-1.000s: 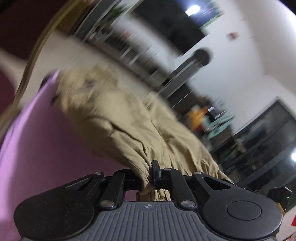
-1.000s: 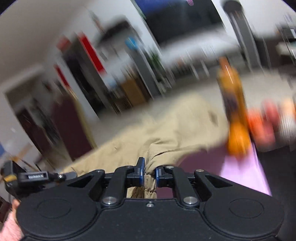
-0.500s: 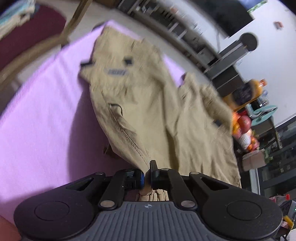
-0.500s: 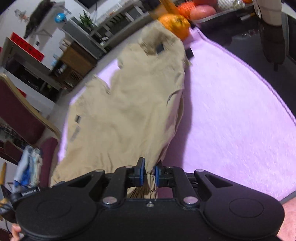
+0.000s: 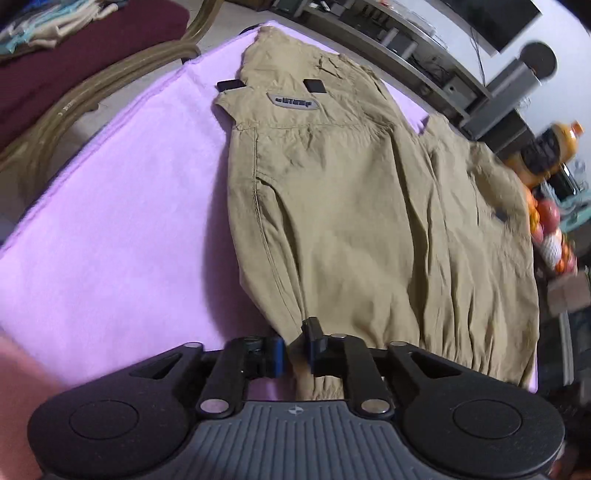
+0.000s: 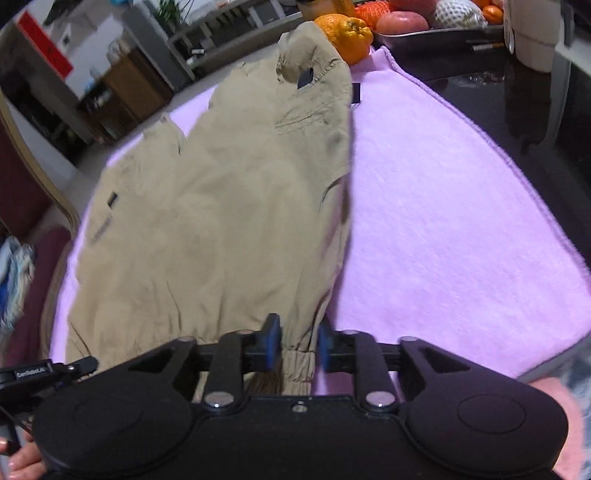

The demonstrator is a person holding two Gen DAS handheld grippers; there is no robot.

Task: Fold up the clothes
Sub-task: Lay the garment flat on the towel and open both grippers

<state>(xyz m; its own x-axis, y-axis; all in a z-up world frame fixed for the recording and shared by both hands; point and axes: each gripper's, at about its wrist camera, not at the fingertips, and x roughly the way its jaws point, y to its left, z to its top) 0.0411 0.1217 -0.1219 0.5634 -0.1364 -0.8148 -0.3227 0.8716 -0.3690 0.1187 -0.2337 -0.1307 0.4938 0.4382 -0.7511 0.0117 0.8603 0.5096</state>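
Khaki trousers (image 5: 351,206) lie spread flat on a pink cloth (image 5: 110,229), waistband far, leg cuffs near me. They also show in the right wrist view (image 6: 221,206). My left gripper (image 5: 293,349) has its jaws slightly parted around one leg cuff, which lies between them. My right gripper (image 6: 297,345) stands open with the elastic cuff (image 6: 295,369) of the other leg loose between its jaws on the cloth (image 6: 443,221).
A dark red chair (image 5: 74,55) with a wooden frame stands at the left. An orange bottle (image 5: 546,147) and fruit (image 5: 550,229) sit by the trousers' far right; an orange (image 6: 347,33) and a fruit tray (image 6: 424,29) show at the far edge.
Both grippers came down from holding the trousers in the air to the cloth. The trousers now lie flat. Both sets of jaws have opened around the cuffs.
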